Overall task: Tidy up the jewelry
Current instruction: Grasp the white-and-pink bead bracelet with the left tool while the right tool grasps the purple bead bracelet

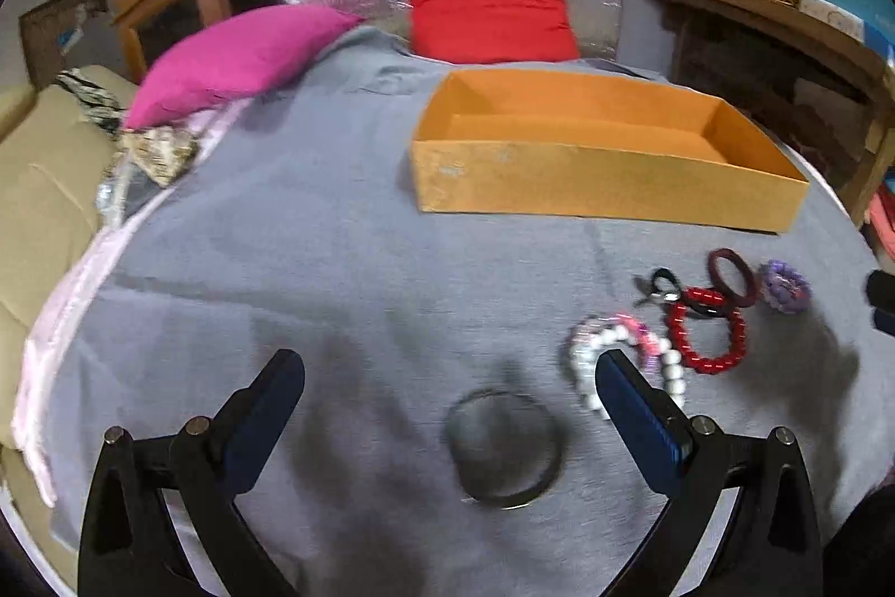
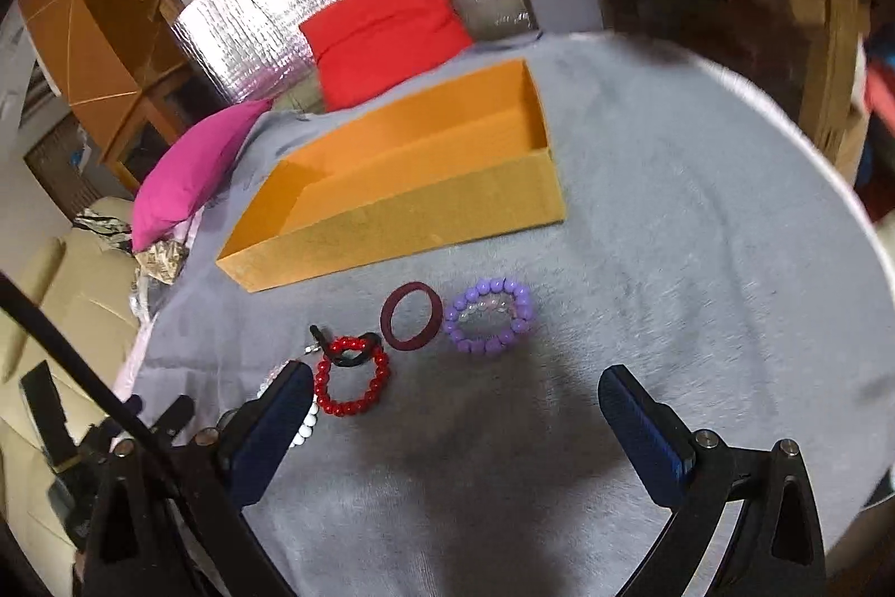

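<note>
Both jaws wide, nothing held: my right hand-held gripper (image 2: 456, 407) lines up on the purple bracelet (image 2: 490, 315); next, the orange box (image 2: 391, 216).

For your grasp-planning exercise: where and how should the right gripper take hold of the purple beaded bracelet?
Pinch one side of the beaded ring of the purple beaded bracelet from above, one jaw inside the hole. It lies flat on the grey cloth, apart from the others.

Dim, blurred, edge-warped, heavy shadows
</note>
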